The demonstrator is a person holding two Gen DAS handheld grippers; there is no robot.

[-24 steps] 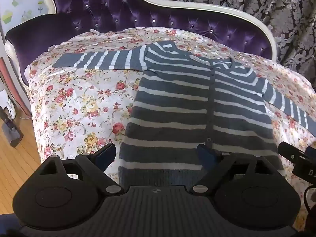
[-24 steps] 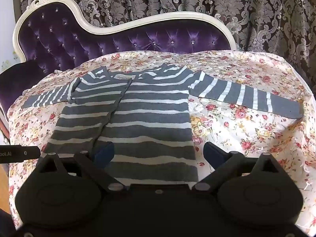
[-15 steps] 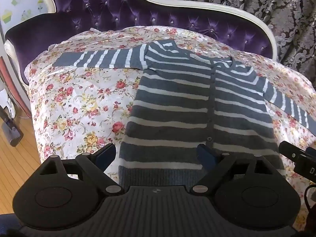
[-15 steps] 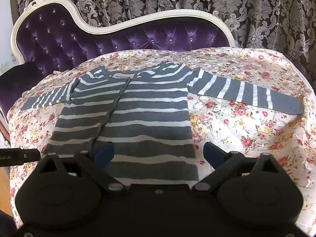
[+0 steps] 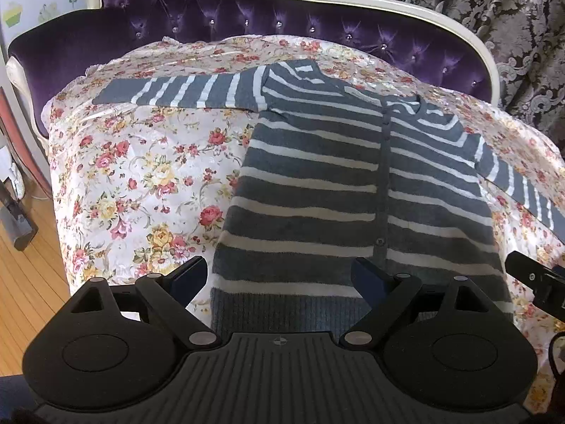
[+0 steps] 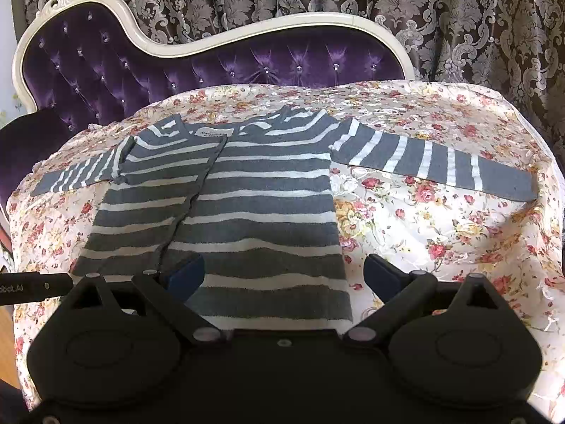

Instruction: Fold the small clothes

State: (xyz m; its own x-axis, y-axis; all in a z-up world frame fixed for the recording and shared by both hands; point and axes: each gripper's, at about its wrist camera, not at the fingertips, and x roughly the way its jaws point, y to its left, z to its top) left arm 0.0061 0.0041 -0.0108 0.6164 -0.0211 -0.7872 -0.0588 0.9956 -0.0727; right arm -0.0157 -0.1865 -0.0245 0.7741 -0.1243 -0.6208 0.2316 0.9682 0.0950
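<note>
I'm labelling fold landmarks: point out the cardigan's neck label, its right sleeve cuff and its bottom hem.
neck label [image 6: 214, 131], right wrist view, on the white tag.
right sleeve cuff [image 6: 519, 185], right wrist view, plain grey end.
bottom hem [image 5: 282, 309], left wrist view, ribbed band.

cardigan [image 5: 310, 190] [image 6: 247, 212] | grey knit, white stripes, buttoned front placket, neck label showing | lies flat, face up, unfolded | hem at 6 o'clock, collar at 12 | sleeves spread straight to 9 and 3 o'clock

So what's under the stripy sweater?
The striped sweater lies flat on a flowery sheet that shows all around it. The part of the sheet right beneath the sweater is covered.
</note>
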